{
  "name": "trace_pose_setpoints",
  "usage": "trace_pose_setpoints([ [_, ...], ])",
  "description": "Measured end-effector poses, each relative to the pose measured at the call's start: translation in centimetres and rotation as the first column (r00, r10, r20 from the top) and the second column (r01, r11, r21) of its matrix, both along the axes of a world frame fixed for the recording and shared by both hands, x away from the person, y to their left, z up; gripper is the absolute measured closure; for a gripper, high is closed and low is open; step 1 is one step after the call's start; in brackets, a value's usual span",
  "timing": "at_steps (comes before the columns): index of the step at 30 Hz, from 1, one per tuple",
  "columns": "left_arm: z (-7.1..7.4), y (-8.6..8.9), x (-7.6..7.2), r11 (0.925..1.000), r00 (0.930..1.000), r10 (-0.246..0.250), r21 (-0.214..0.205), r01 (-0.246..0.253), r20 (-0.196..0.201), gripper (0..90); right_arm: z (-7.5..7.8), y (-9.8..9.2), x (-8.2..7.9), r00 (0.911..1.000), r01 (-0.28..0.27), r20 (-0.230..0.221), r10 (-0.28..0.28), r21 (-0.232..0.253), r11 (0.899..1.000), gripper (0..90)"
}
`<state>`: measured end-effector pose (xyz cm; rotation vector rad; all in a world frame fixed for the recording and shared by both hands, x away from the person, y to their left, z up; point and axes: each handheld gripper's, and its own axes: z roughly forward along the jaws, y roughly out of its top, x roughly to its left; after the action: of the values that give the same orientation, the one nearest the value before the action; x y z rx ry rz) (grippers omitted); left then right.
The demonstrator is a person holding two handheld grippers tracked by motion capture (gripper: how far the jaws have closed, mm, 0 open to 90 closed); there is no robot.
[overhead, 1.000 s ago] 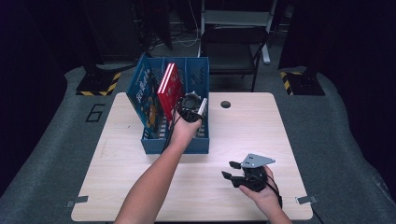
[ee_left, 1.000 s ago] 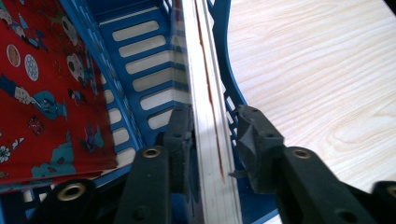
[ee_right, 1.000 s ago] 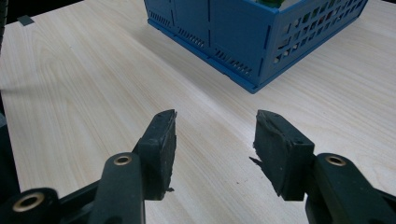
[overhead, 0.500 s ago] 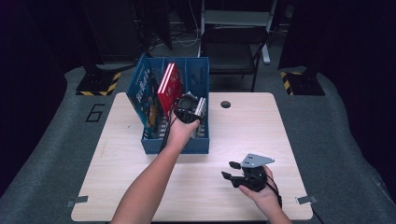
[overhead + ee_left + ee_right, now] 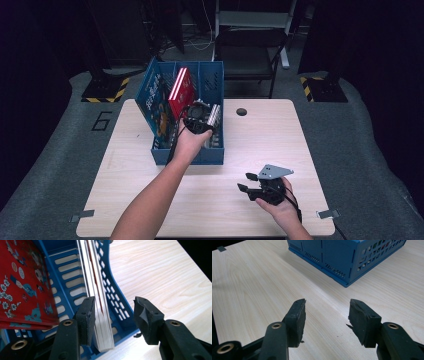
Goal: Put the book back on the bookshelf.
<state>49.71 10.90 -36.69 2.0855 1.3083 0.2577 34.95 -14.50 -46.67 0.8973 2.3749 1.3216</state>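
Note:
A blue slotted crate (image 5: 187,156) stands on the table and holds upright books: a blue one (image 5: 152,102), a red patterned one (image 5: 180,92) and a white-paged one (image 5: 215,116) against the right wall. My left gripper (image 5: 199,117) hovers over the crate's right compartment. In the left gripper view its jaws have just been opening and now straddle the white-paged book (image 5: 96,290) and the crate wall (image 5: 117,307). The right pad stands clear of both, so the left gripper (image 5: 113,307) is open. My right gripper (image 5: 327,307) rests low over bare wood, open and empty, near the table's front right (image 5: 248,183).
The crate's corner (image 5: 337,257) lies ahead of the right gripper. A small dark hole (image 5: 241,111) sits in the tabletop behind the crate. A chair (image 5: 250,55) stands beyond the far edge. Bare wood spreads left of the crate and along the front.
The left hand has drawn back slightly toward the person, above the crate. The right hand has stayed in place.

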Motion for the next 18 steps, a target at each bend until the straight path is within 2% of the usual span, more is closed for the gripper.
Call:
trace_pose_setpoints([
  [3,0.2,0.2,-0.5,0.9998,0.9998,-0.021,0.002,0.021,0.003,50.9,-0.1,0.1,0.0,0.9999,0.003,-0.010,-0.003,-0.003,1.000,46.8],
  [15,1.1,1.4,-2.4,0.9985,0.9985,-0.047,-0.026,0.048,0.029,49.0,-0.2,0.5,0.0,1.0000,0.000,-0.009,0.000,-0.016,1.000,46.6],
  [18,1.2,2.1,-3.1,0.9978,0.9970,-0.062,-0.021,0.063,0.047,49.0,-0.2,0.5,-0.1,1.0000,0.003,-0.008,-0.004,-0.017,1.000,46.7],
])
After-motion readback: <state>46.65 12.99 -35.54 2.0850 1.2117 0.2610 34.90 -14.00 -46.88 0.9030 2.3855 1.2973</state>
